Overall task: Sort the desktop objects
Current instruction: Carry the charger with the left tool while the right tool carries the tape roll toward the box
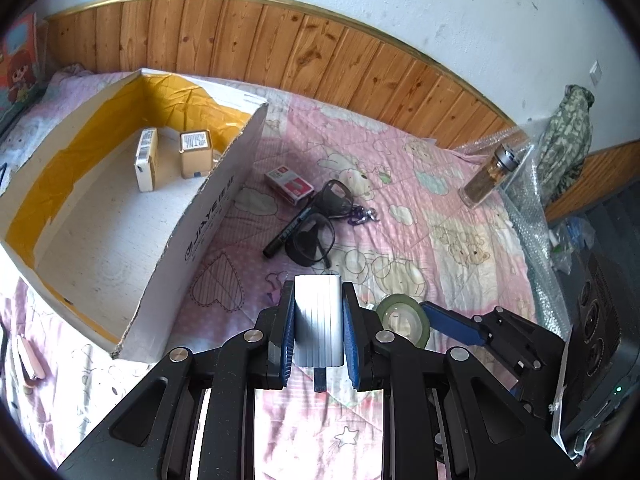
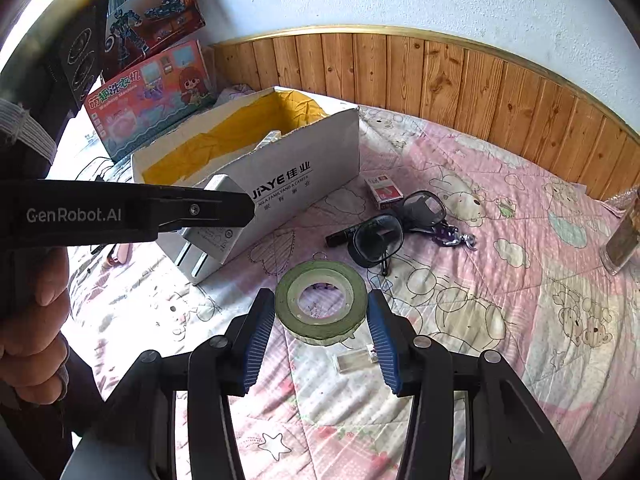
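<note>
Pink quilt (image 2: 500, 240): left gripper (image 1: 319, 332) clamping silver power bank (image 1: 319, 320) beside cardboard box (image 1: 208, 224) wall; right gripper (image 2: 321, 336) spread wide, flanking tape roll (image 2: 321, 308).

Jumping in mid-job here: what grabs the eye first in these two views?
The left gripper is clamped on a silver ribbed block, held up just right of the open white cardboard box. The right gripper sits open around a green tape roll lying flat on the pink quilt.
</note>
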